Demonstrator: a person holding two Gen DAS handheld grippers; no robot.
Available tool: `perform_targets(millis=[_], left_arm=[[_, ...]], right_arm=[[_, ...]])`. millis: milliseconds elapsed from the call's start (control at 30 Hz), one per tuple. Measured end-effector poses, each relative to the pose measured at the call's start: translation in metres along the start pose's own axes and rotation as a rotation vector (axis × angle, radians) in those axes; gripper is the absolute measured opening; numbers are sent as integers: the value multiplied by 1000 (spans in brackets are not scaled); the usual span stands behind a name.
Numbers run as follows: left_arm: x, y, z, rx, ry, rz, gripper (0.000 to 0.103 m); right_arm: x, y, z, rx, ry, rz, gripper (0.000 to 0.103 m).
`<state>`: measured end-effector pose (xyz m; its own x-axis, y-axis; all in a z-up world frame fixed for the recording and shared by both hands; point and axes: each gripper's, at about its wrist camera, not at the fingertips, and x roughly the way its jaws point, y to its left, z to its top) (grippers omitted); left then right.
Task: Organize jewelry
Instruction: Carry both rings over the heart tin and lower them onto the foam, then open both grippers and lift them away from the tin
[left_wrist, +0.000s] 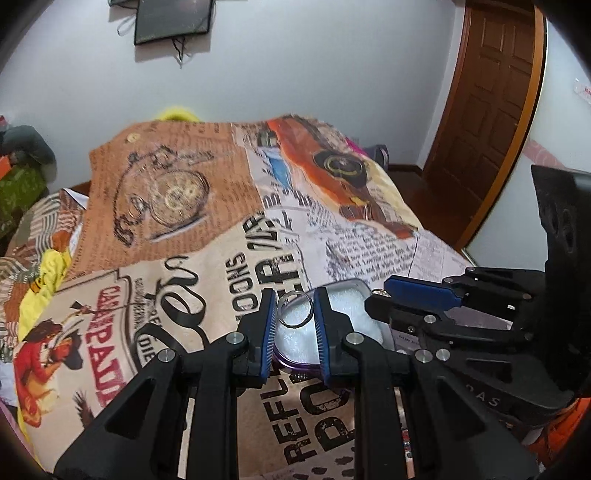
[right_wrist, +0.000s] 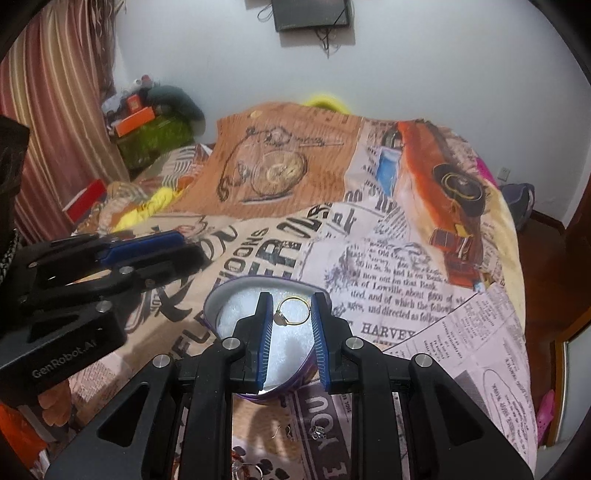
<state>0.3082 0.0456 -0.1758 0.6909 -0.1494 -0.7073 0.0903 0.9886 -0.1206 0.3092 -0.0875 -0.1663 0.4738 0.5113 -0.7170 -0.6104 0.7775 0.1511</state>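
Gripping rings: left claw silver ring, right claw gold ring; tin beneath.

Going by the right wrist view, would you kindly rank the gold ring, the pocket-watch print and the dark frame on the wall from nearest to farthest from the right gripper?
1. Gold ring: held between the right gripper's fingers, above the purple box.
2. Pocket-watch print: farther up the bedspread, ahead and slightly left.
3. Dark frame: high on the far wall.
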Motion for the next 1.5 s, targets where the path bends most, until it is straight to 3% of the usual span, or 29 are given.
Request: perform_targets(millis=[233,967,1033,1167,1500], left_arm=[[19,4,0,-26,68,-76,19],[16,5,2,-17,88,-33,20],[11,6,1,-18,80,-26,20],[-1,5,1,-20,61,-15,26],[-38,-9,-3,27,23,21,27]], right_arm=[[12,4,-6,-32,42,18,19],[23,11,-8,-71,90,-13,20],[21,13,-7,-78,89,-24,23],[14,15,-6,-76,66,-38,39],[-18,25,-2,-92,14,-74,40]])
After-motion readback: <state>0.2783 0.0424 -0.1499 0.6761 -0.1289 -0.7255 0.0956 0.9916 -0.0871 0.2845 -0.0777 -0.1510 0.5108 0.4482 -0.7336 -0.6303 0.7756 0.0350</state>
